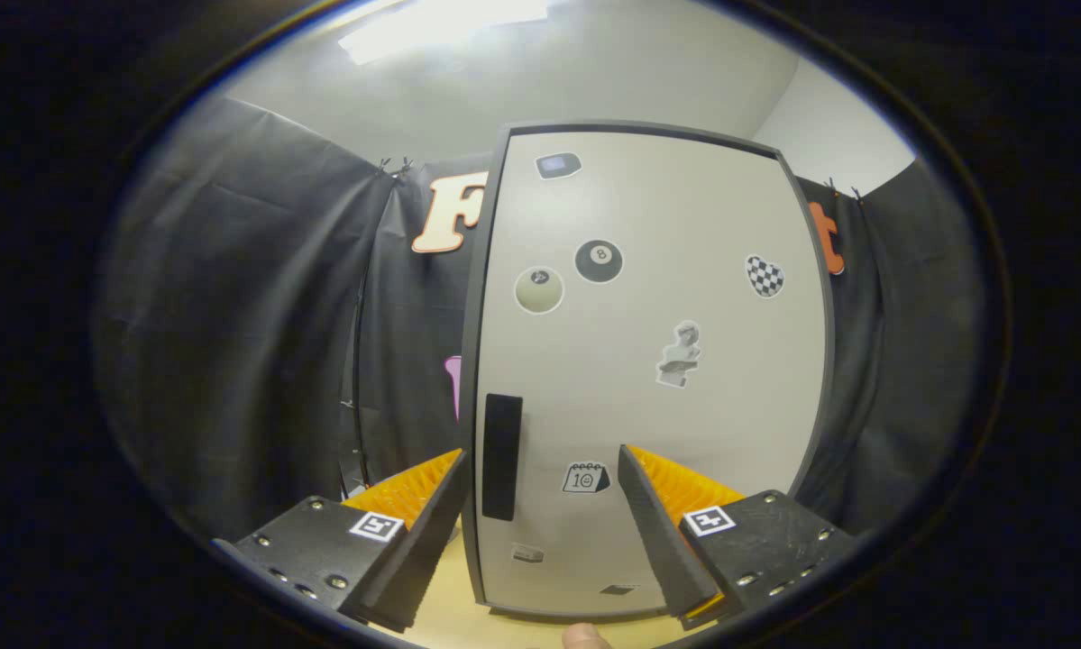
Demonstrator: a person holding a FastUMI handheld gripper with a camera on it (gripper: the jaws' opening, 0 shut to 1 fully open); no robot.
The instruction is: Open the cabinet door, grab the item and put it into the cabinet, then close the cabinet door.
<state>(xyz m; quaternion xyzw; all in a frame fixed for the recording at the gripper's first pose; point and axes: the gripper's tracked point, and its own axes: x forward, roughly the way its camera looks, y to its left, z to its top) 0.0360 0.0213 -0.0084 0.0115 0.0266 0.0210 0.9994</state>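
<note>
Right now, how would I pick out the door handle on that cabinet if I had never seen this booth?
Find the pale cabinet door in its dark frame, dotted with stickers, standing shut ahead of the open gripper. Go down its left edge to the handle, just beyond the fingers. It is the only tall, plain black vertical bar; the stickers near it are small and patterned.

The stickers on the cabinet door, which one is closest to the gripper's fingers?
The small calendar sticker, low on the pale grey cabinet door. It sits between the open gripper fingers, beside the black handle; the other stickers are higher up.
</note>
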